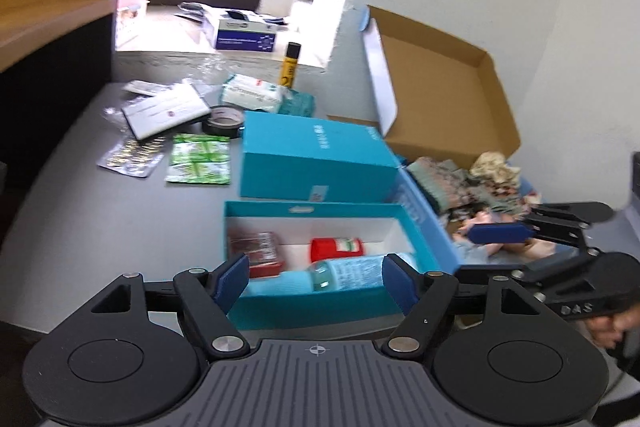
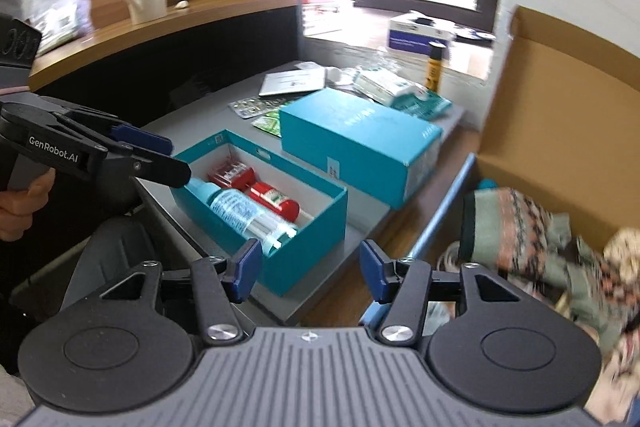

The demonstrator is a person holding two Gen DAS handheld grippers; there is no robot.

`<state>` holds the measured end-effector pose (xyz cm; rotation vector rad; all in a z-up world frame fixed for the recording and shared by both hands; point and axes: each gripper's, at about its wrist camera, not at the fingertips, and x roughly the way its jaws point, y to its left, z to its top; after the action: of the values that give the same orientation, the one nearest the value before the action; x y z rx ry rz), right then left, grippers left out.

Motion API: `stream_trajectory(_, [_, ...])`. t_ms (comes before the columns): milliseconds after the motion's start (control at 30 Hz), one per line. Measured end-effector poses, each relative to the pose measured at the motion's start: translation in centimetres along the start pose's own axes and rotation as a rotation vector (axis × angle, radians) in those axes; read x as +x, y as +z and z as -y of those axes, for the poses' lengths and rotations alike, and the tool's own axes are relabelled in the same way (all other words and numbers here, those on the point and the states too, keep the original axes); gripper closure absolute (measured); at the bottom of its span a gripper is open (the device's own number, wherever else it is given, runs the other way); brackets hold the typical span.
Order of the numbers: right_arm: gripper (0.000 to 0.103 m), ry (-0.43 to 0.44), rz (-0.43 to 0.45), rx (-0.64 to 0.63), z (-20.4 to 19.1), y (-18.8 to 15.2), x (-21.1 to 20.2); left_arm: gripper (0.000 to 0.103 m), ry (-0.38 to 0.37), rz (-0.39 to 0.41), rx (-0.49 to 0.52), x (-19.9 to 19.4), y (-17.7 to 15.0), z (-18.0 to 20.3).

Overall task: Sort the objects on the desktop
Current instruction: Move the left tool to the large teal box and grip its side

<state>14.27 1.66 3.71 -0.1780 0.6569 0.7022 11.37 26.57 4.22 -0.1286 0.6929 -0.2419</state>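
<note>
- My left gripper (image 1: 316, 277) has its jaws spread wide with nothing between them, hanging over the near end of the open teal box (image 1: 240, 227) on the grey worktop (image 1: 100, 227).
- My right gripper (image 2: 308, 267) is also wide open and empty, poised over the worktop's edge between that box and the cardboard carton (image 2: 560, 99).
- Inside the teal box I see a clear bottle with a blue cap (image 1: 344, 273), a red-capped tube (image 1: 338, 247) and a red packet (image 1: 256, 251); their labels are too blurred to read.
- Patterned cloth (image 2: 520, 227) lies bunched in the carton, partly cut off by the frame edge.
- Beyond sits the closed teal lid (image 1: 312, 157).
- Farther back: green sachets (image 1: 200, 163), a foil blister sheet (image 1: 132, 157), a tape roll (image 1: 224, 121), a yellow tube (image 1: 290, 65), all smeared.
</note>
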Motion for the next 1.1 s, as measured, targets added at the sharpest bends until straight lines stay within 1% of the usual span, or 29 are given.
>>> stream_trajectory(100, [0.036,-0.031,0.009,0.046,-1.0,-1.1,0.1,0.025,0.035,-0.011,0.048,-0.3,-0.4,0.3])
stream_trajectory(267, [0.036,-0.090,0.025,0.103,-2.9,-2.8,0.4,0.023,0.047,-0.031,0.099,-0.8,-1.2,0.4])
stream_trajectory(433, [0.035,-0.127,0.038,0.115,-4.4,-3.4,0.4,0.021,0.063,-0.037,0.108,-1.2,-2.1,0.1])
stream_trajectory(467, [0.035,-0.131,0.040,0.113,-4.7,-3.4,0.3,0.020,0.065,-0.038,0.109,-1.4,-2.2,0.1])
stream_trajectory(500, [0.034,-0.134,0.041,0.112,-4.8,-3.4,0.2,0.016,0.068,-0.037,0.110,-1.5,-2.4,0.1])
stream_trajectory(533, [0.034,-0.136,0.042,0.108,-4.9,-3.5,0.1,0.016,0.071,-0.037,0.112,-1.7,-2.5,0.1])
stream_trajectory(800, [0.033,-0.121,0.057,0.082,-4.8,-3.4,-0.5,0.014,0.100,-0.039,0.123,-2.3,-2.8,0.9])
stream_trajectory(1100, [0.032,-0.135,0.070,0.095,-3.9,-2.3,-0.3,0.013,0.092,-0.027,0.156,-2.0,-0.8,0.6])
